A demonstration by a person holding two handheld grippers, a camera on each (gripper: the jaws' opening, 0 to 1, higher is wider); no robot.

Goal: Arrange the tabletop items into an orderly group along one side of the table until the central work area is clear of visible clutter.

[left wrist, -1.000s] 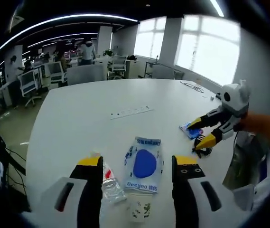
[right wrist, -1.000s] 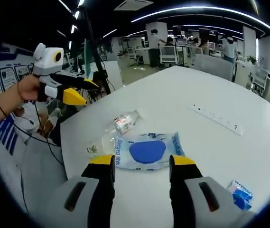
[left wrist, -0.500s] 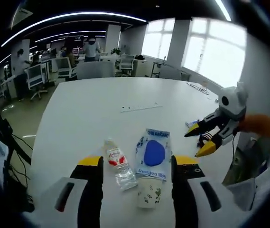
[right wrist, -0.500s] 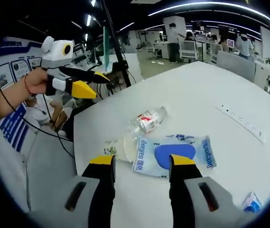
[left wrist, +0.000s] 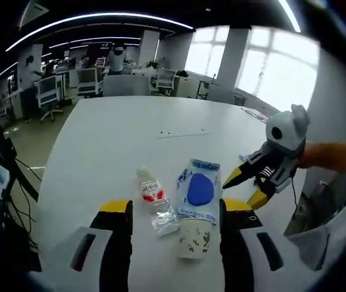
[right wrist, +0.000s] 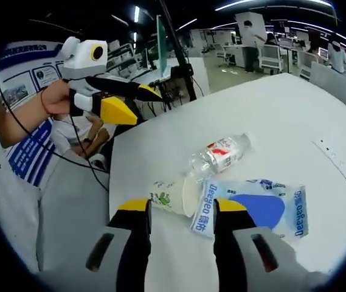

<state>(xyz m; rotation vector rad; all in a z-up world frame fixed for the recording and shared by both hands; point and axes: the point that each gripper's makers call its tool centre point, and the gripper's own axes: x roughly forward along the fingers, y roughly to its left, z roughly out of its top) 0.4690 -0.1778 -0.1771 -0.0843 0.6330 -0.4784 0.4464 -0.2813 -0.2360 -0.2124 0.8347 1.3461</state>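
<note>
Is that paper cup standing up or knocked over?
Knocked over. In the right gripper view the paper cup lies on its side on the white table, its open mouth facing the blue-and-white packet beside it.

A clear bottle (left wrist: 155,201) lies on its side. My blue and white pack (left wrist: 199,196) lies flat beside it. A paper cup (left wrist: 192,238) lies tipped over, touching the pack.

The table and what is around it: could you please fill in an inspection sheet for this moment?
Surface: white table, mostly bare.
Job's things: bottle lying on its side, blue-and-white pack lying flat beside it, paper cup on its side at the near edge.
Clutter: strip lying mid-table.
Grippers: left gripper open, right gripper open; both off the table, holding nothing.
Cables: black cables hang beside the table.
Surroundings: open office with chairs and windows.
</note>
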